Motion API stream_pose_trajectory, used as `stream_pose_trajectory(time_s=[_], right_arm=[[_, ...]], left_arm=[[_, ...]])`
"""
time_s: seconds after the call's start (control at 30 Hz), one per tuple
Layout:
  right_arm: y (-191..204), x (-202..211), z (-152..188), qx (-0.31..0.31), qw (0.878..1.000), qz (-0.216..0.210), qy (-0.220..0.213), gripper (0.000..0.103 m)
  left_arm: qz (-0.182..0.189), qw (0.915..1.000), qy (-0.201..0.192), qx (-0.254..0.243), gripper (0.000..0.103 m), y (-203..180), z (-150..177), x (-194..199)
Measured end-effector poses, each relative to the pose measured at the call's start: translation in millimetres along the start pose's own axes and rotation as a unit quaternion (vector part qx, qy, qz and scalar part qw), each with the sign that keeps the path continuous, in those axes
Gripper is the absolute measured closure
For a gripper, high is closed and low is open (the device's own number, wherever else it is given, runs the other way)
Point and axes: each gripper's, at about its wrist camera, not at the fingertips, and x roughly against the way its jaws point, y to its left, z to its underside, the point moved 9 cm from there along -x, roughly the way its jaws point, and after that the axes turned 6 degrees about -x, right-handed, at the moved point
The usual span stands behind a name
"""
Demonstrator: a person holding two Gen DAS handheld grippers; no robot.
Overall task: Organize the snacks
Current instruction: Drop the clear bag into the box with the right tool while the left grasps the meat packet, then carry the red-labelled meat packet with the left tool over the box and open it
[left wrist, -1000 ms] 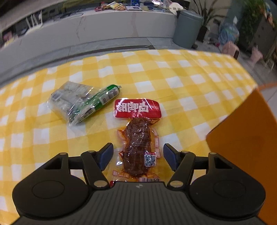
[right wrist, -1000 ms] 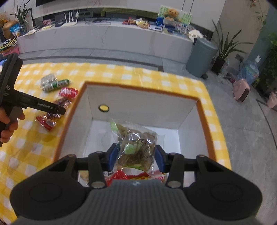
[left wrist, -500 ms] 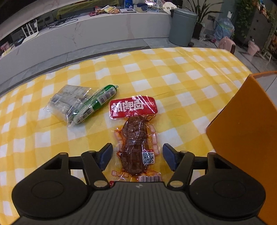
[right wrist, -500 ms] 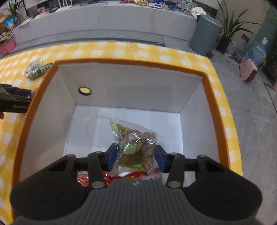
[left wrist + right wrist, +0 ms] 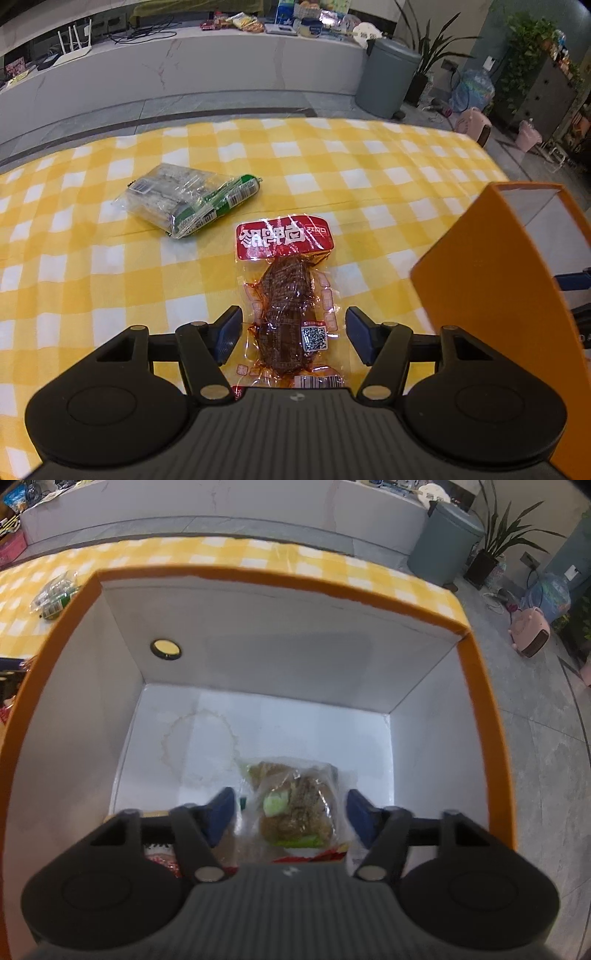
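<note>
A clear pack of dark red meat with a red label [image 5: 288, 295] lies on the yellow checked cloth. My left gripper [image 5: 293, 332] straddles its near end. Its jaws are closing, with a thin gap still showing on both sides of the pack. Inside the orange box with white walls [image 5: 280, 579], my right gripper [image 5: 291, 812] hangs low. Its jaws are opening and stand clear of a clear bag of brown and green snacks [image 5: 295, 805], which rests on the box floor. Red wrappers [image 5: 162, 856] show under the gripper.
A clear pack with a green sausage stick [image 5: 184, 203] lies on the cloth to the far left. The orange box wall [image 5: 480, 295] rises close on the left gripper's right. A grey bin [image 5: 388, 81] and a long counter stand beyond the table.
The right jaws have spread apart and let go of the snack bag low in the box. The left jaws have narrowed around the red meat pack.
</note>
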Motion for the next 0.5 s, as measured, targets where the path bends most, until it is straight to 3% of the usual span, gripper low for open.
stream_pose_trajectory(time_s=[0.2, 0.5], right_arm=[[-5.4, 22.1, 0.3, -0.016, 1.000, 0.008, -0.017, 0.025], [-3.7, 61.1, 14.0, -0.028, 0.999, -0.031, -0.031, 0.025]], left_arm=[[0.022, 0.9994, -0.023, 0.015, 0.033, -9.4, -2.3, 34.3], [0.064, 0.9940, -0.080, -0.039, 0.033, -62.7, -29.2, 112.2]])
